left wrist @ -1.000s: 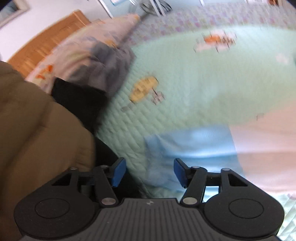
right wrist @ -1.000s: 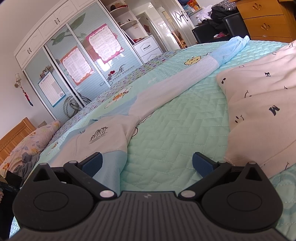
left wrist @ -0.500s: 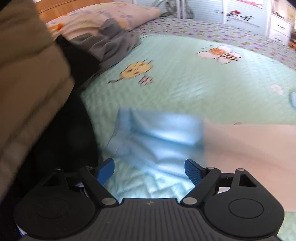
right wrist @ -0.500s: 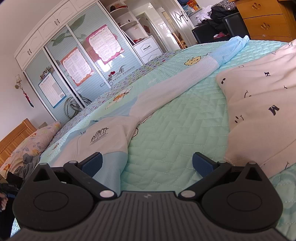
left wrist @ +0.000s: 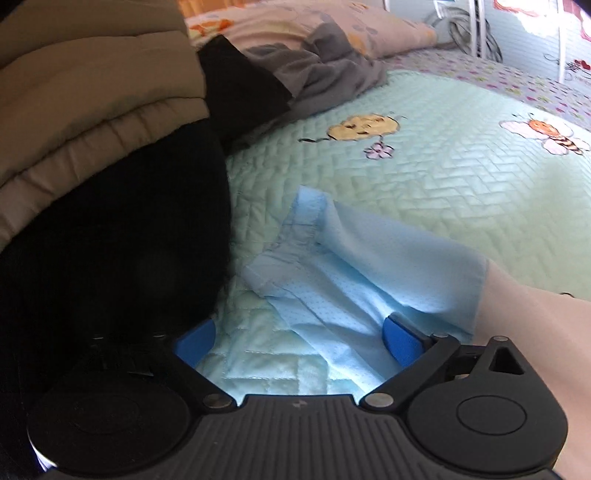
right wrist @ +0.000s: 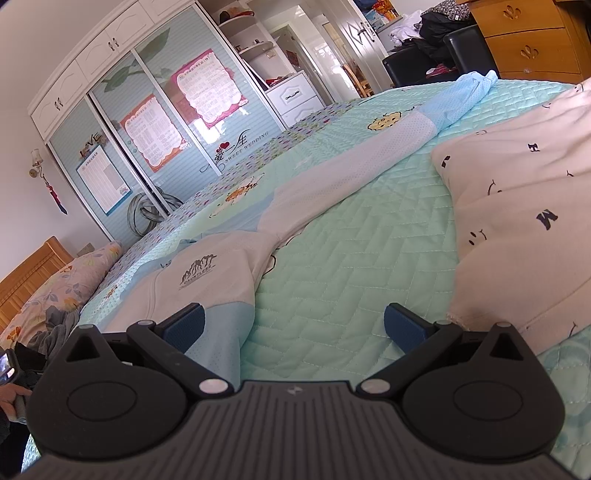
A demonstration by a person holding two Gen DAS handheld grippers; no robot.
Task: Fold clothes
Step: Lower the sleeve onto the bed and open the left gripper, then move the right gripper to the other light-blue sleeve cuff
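A white and light-blue jacket lies spread across the green quilted bed. In the left wrist view its crumpled blue sleeve cuff (left wrist: pixel 354 266) lies just ahead of my left gripper (left wrist: pixel 297 336), whose jaws are opening wide; blue cloth runs between the blue pads without being pressed. The right wrist view shows the jacket's white chest with a logo (right wrist: pixel 207 266) and its long sleeve (right wrist: pixel 373 158) stretching away. My right gripper (right wrist: pixel 291 325) stands open low over the quilt, its left pad over the jacket's blue hem, nothing gripped.
A cream garment with dark letters (right wrist: pixel 517 206) covers the bed's right side. A person's tan padded sleeve and black clothing (left wrist: pixel 92 147) fill the left of the left wrist view. Grey clothes (left wrist: pixel 325 70) and a floral pillow (left wrist: pixel 332 26) lie by the headboard. A wardrobe (right wrist: pixel 147 129) stands beyond.
My left gripper has sunk toward the bed, rolled, and spread its jaws wider; the blue cuff now lies closer, between the pads. The right gripper's view is unchanged.
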